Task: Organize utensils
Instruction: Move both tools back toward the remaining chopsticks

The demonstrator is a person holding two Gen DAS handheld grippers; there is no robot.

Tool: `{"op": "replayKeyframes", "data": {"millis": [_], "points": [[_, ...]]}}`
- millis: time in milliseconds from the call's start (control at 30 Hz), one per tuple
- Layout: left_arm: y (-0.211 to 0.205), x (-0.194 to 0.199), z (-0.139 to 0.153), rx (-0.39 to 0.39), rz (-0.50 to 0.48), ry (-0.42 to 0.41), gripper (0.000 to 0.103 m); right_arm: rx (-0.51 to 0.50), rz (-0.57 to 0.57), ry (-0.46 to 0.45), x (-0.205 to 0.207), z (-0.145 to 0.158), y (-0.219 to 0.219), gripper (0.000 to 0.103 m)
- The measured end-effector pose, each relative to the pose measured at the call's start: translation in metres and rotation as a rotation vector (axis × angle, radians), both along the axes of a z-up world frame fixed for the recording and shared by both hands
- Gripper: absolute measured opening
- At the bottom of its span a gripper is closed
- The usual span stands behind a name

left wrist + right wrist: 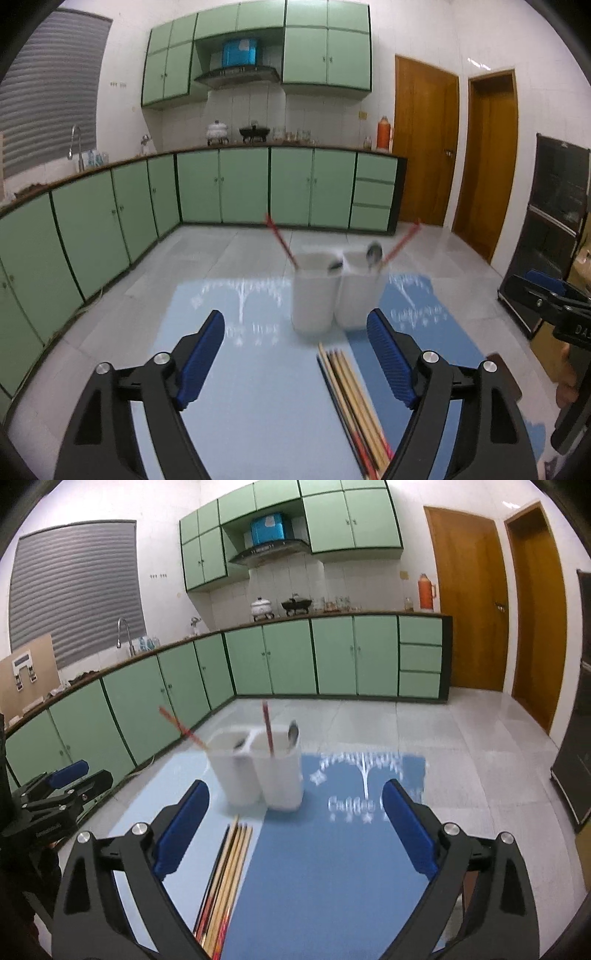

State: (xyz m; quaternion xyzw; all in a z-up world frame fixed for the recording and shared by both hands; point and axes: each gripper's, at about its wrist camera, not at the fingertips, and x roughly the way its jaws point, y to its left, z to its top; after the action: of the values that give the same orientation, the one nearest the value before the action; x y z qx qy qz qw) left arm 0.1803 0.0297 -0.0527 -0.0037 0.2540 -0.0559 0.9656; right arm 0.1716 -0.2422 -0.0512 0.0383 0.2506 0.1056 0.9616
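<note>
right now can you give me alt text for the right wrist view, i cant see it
The open right gripper hovers over a blue printed table mat, empty. Ahead stand two white plastic utensil cups holding red chopsticks and metal spoons; a bundle of loose wooden chopsticks lies on the mat.

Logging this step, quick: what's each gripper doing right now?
Left gripper: open, holding nothing.
Right gripper: open, holding nothing.

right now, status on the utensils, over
Left gripper open, right gripper open, both empty. Bundle of wooden chopsticks flat on blue mat. White twin-cup holder ahead, path unobstructed.
</note>
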Motion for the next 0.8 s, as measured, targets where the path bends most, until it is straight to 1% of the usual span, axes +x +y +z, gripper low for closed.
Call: {"op": "replayKeyframes", "data": {"millis": [333, 633, 700, 733, 800], "points": [[0.0, -0.029, -0.057, 0.012, -0.007, 0.147, 0.078, -0.026, 0.011, 0.152, -0.041, -0.073, 0.023, 0.092], [-0.003, -0.045, -0.1, 0.038, -0.013, 0.259, 0.078, -0.079, 0.037, 0.253, -0.061, -0.117, 0.04, 0.092], [-0.002, -0.048, -0.108, 0.046, -0.009, 0.279, 0.078, -0.105, 0.054, 0.268, -0.066, -0.125, 0.047, 0.089], [-0.002, -0.05, -0.11, 0.051, -0.007, 0.285, 0.078, -0.117, 0.065, 0.274, -0.069, -0.129, 0.049, 0.084], [-0.001, -0.052, -0.116, 0.065, -0.002, 0.297, 0.078, -0.146, 0.085, 0.287, -0.073, -0.138, 0.056, 0.082]]}}
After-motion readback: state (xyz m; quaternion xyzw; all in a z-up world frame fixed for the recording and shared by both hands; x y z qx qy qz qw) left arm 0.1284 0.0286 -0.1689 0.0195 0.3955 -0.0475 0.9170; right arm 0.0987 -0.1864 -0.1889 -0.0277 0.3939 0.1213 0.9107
